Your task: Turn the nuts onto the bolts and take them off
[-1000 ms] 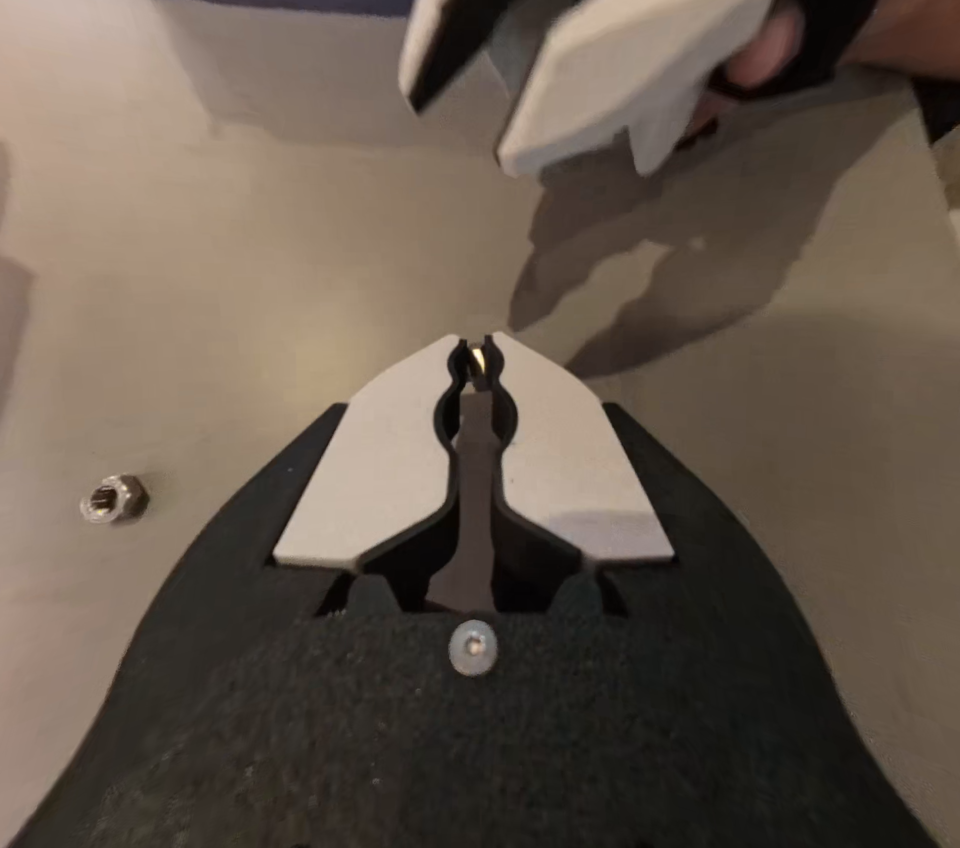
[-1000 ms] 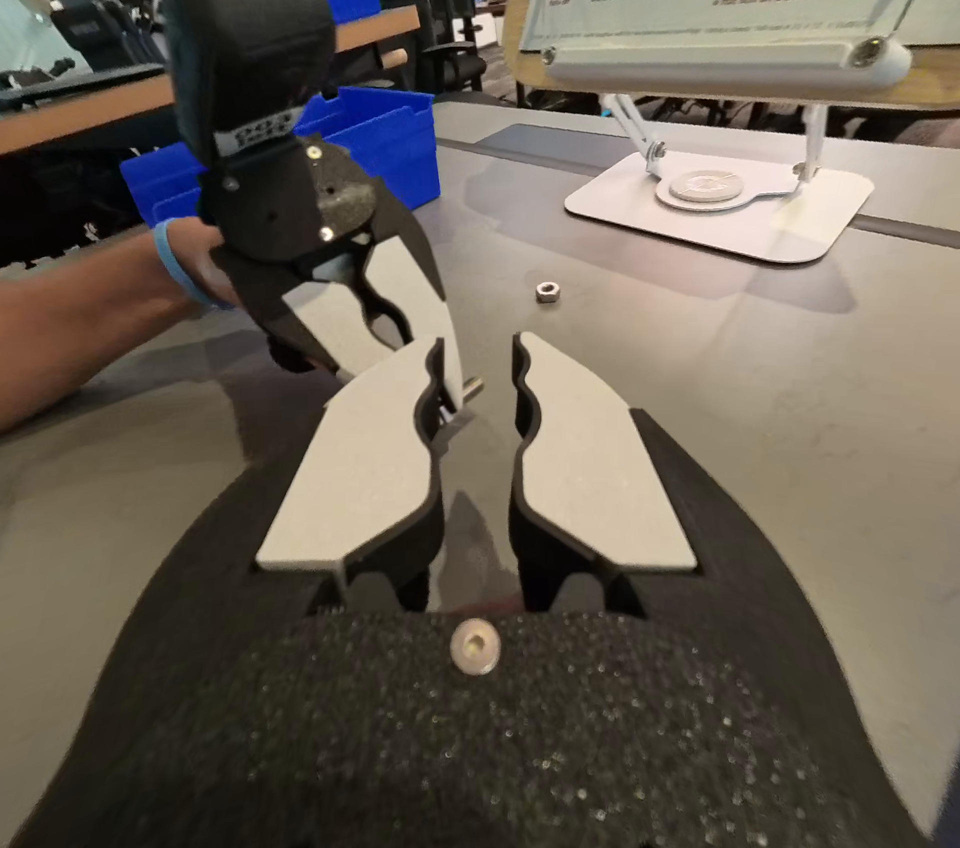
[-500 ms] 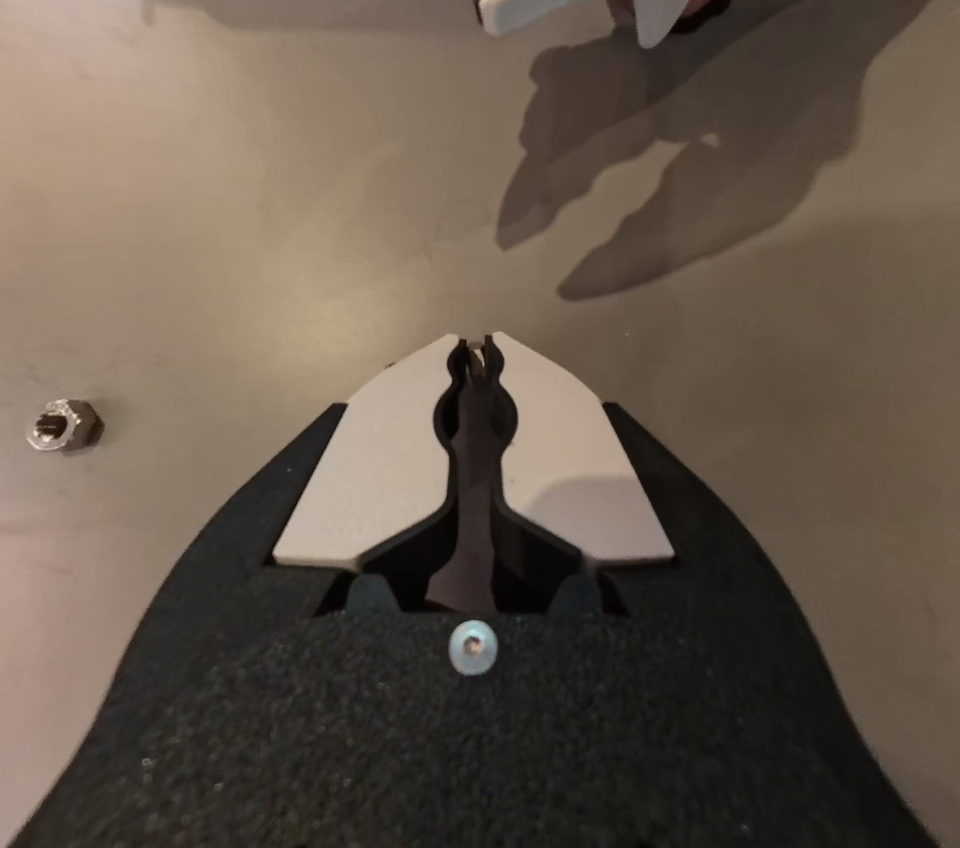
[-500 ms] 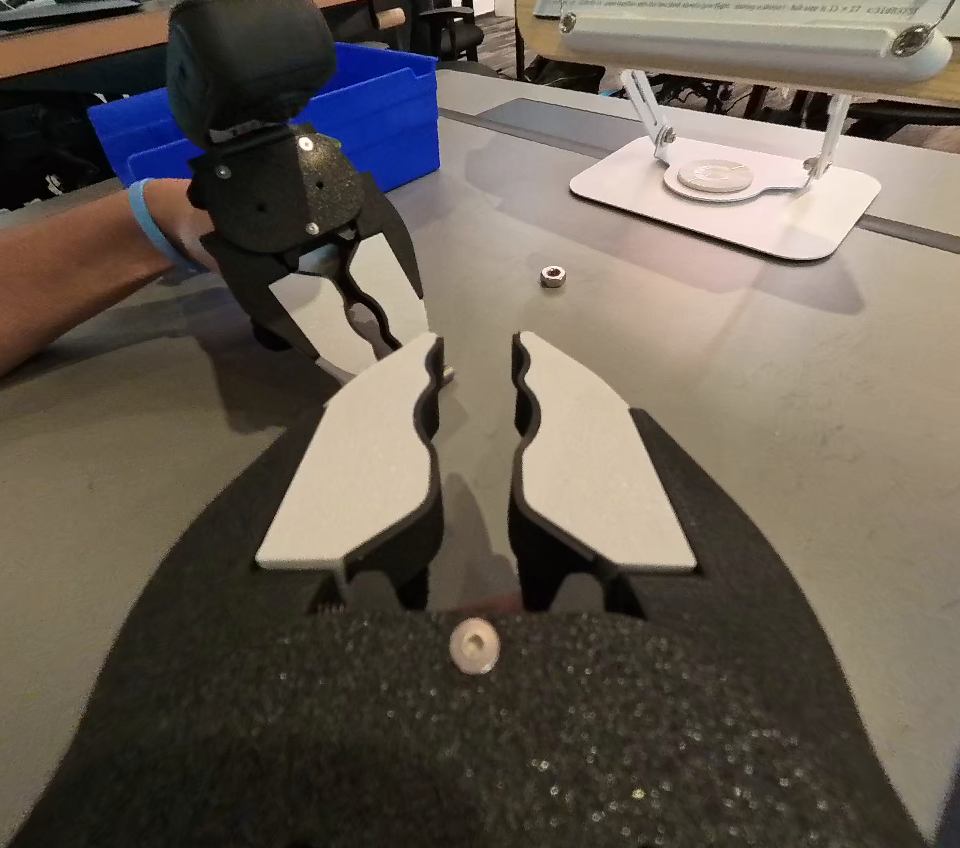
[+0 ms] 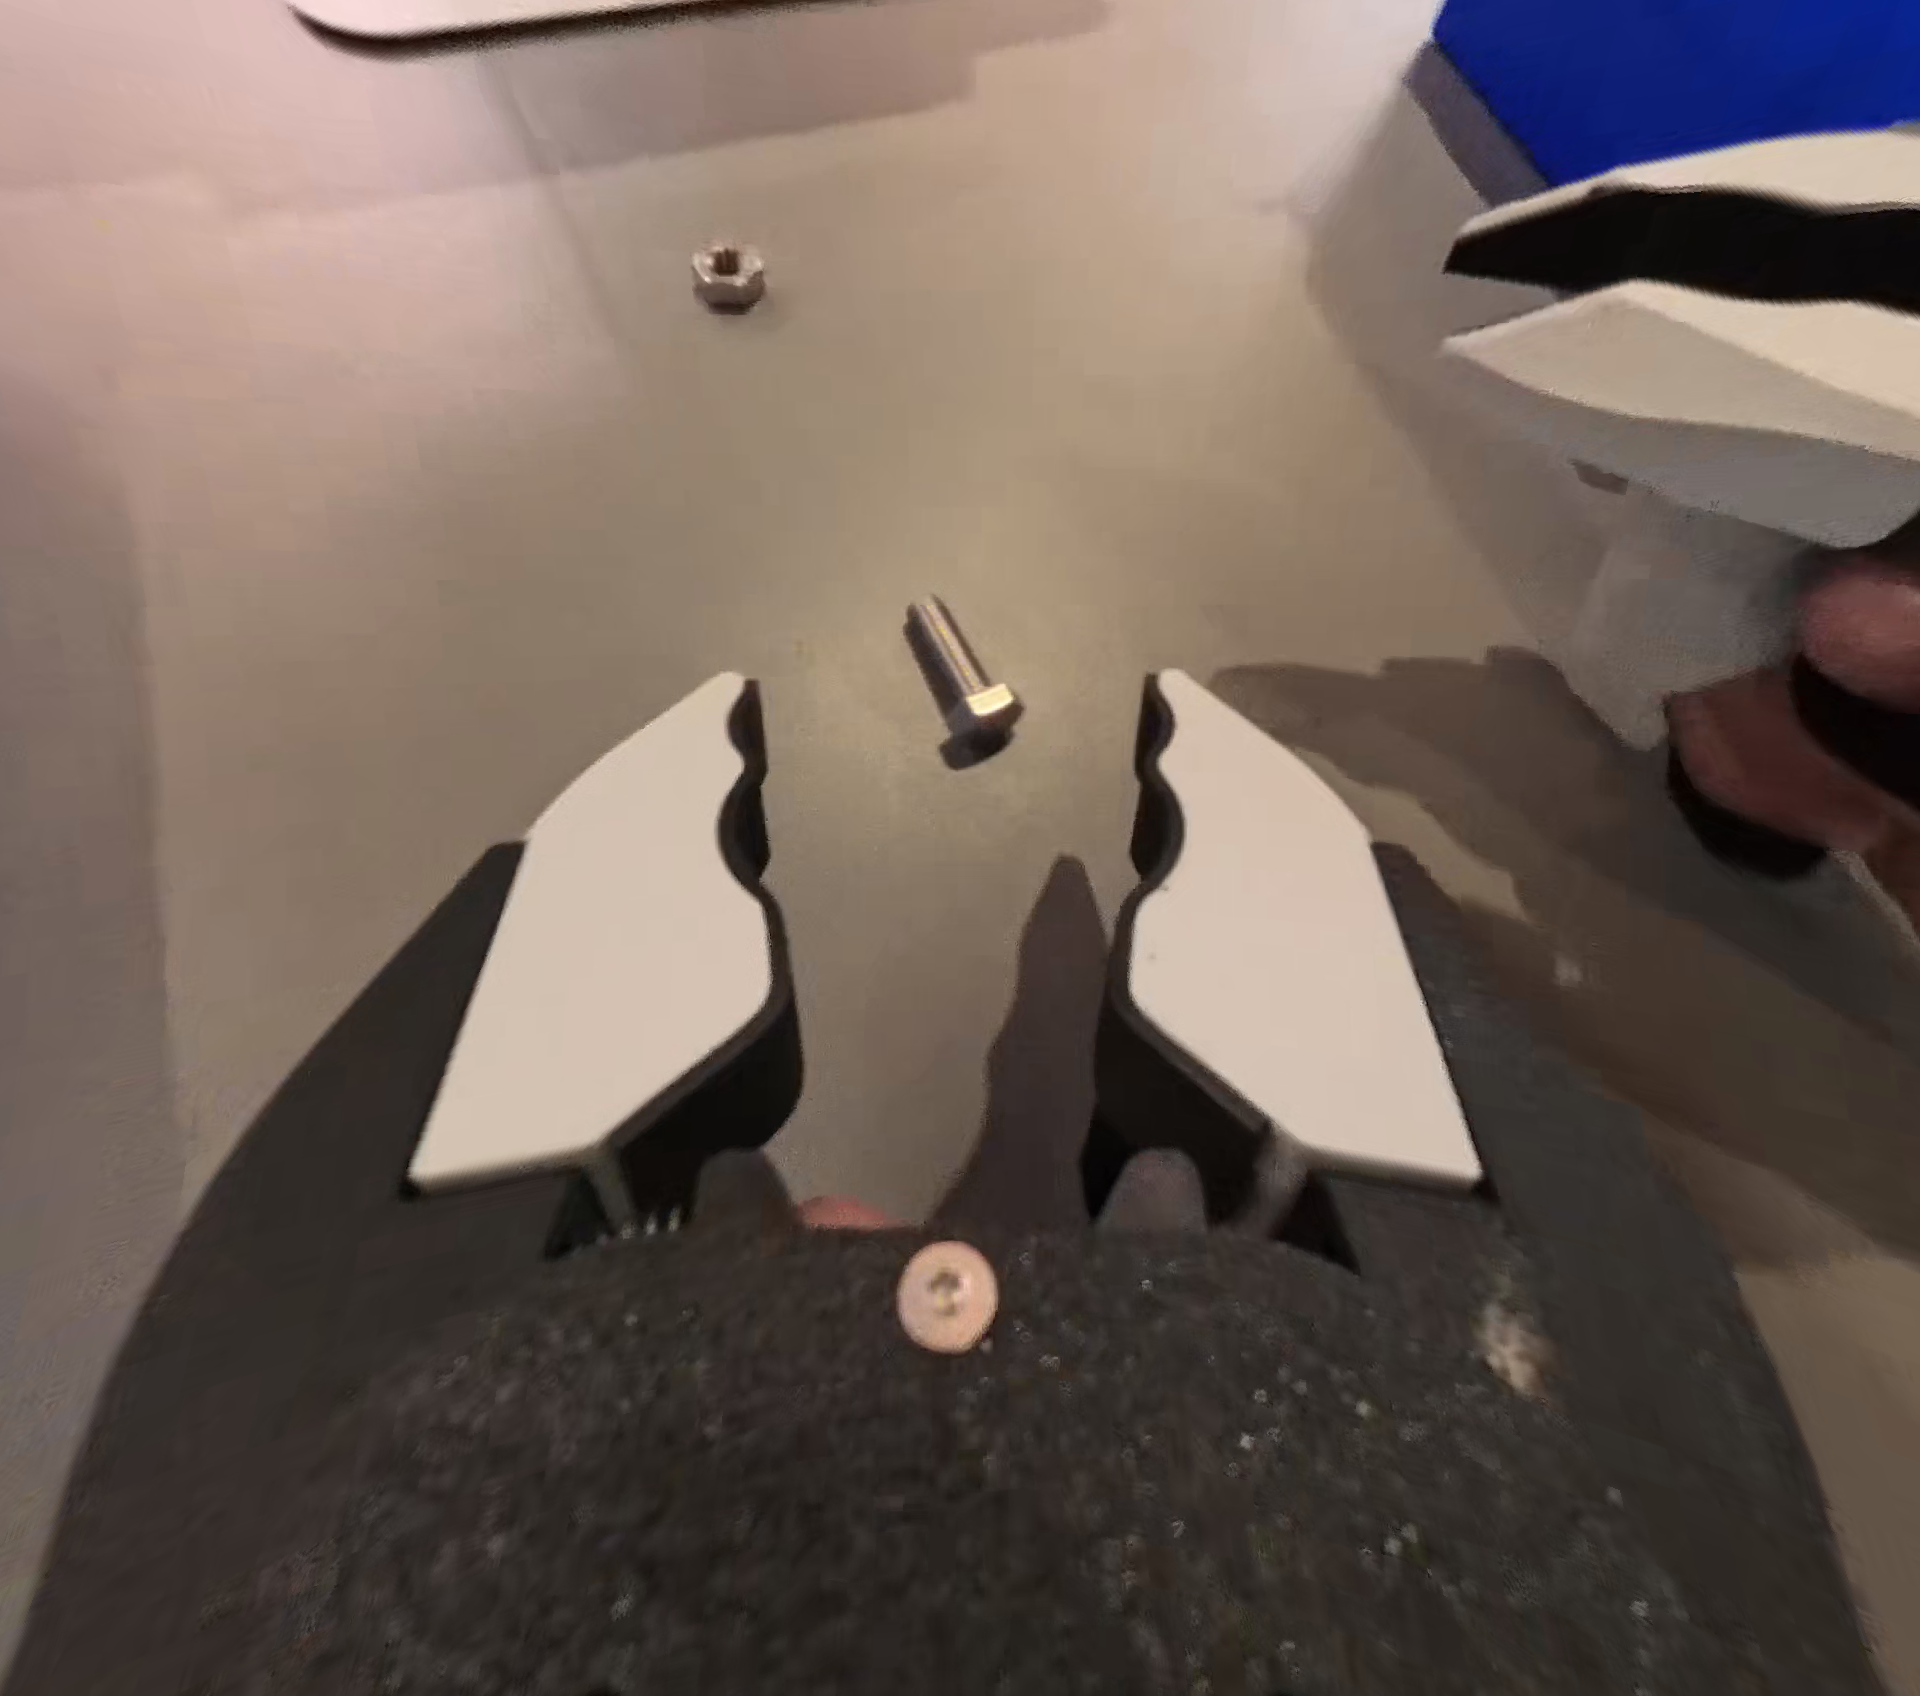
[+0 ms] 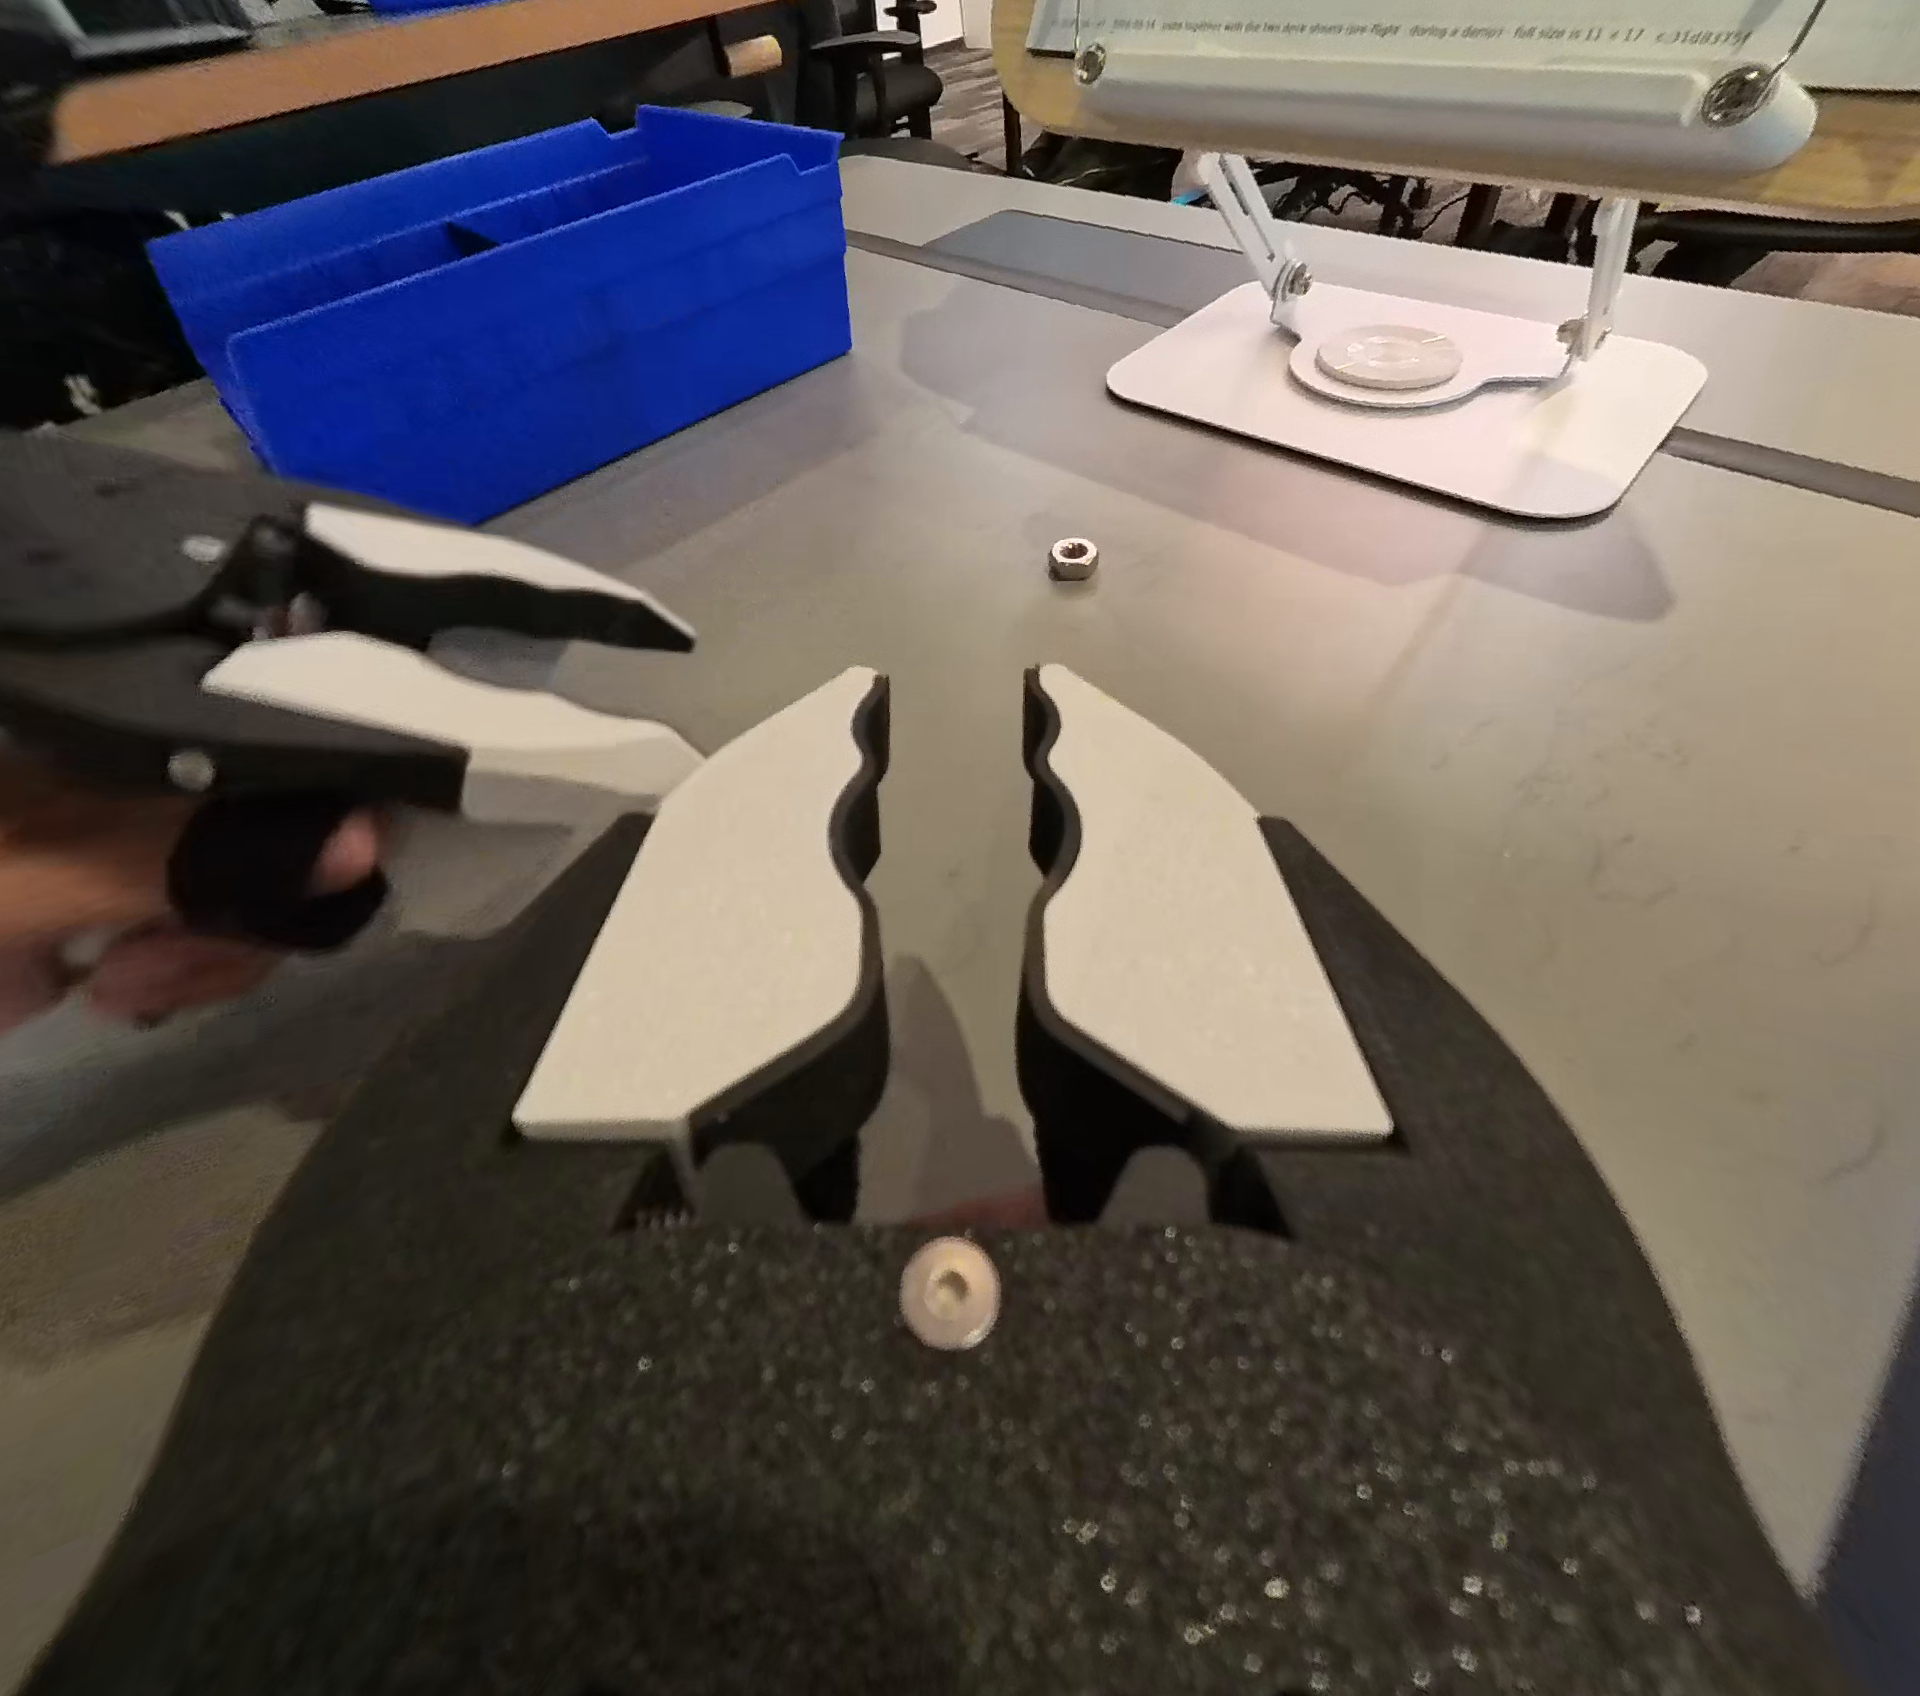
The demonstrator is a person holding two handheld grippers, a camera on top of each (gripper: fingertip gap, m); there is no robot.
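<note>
On the grey desk [image 5: 312, 503], a small steel hex-head bolt [image 5: 961, 682] lies loose just ahead of the left tongs [image 5: 948, 690], which are spread wide and empty. The steel hex nut [image 6: 1070, 557] rests well apart beyond the right tongs [image 6: 956, 685], parted and empty. Nut and bolt are judged separated; a fresh grasp is needed next.

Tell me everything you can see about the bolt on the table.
The bolt is small, silvery, metal-looking, with a hex head and threaded shank. It lies flat on the grey table, head nearer the camera, bare of any nut. It sits just beyond the open left gripper, which does not touch it.
</note>
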